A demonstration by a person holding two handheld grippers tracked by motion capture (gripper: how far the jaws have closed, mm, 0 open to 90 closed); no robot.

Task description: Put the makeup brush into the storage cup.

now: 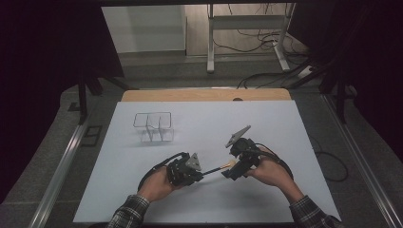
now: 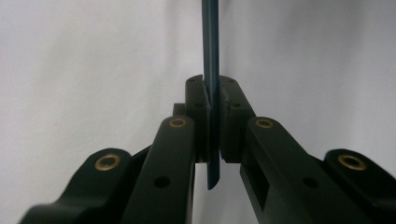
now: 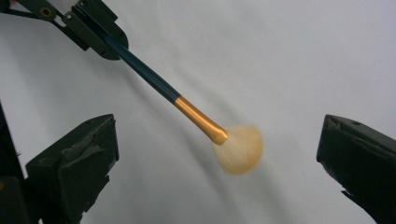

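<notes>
Right gripper (image 3: 219,154) jaws spread wide, gap free but for brush (image 3: 196,116) tip hanging between them, touching neither. Left gripper (image 2: 212,121) jaws clamped on brush handle, no room there. White mat (image 1: 266,128) bare around both. Clear wire-edged organizer (image 1: 153,127) stands well apart, far left.

Lab: floor cables (image 1: 247,35), metal stand (image 1: 247,21), rails.

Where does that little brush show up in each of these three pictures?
High view: the brush lies low and centre, between the two tongs.
Left gripper view: its dark handle runs up the middle, clamped in the left tongs.
Right gripper view: centre, bristles between open tongs.
Shared landmark: the white table.
</notes>
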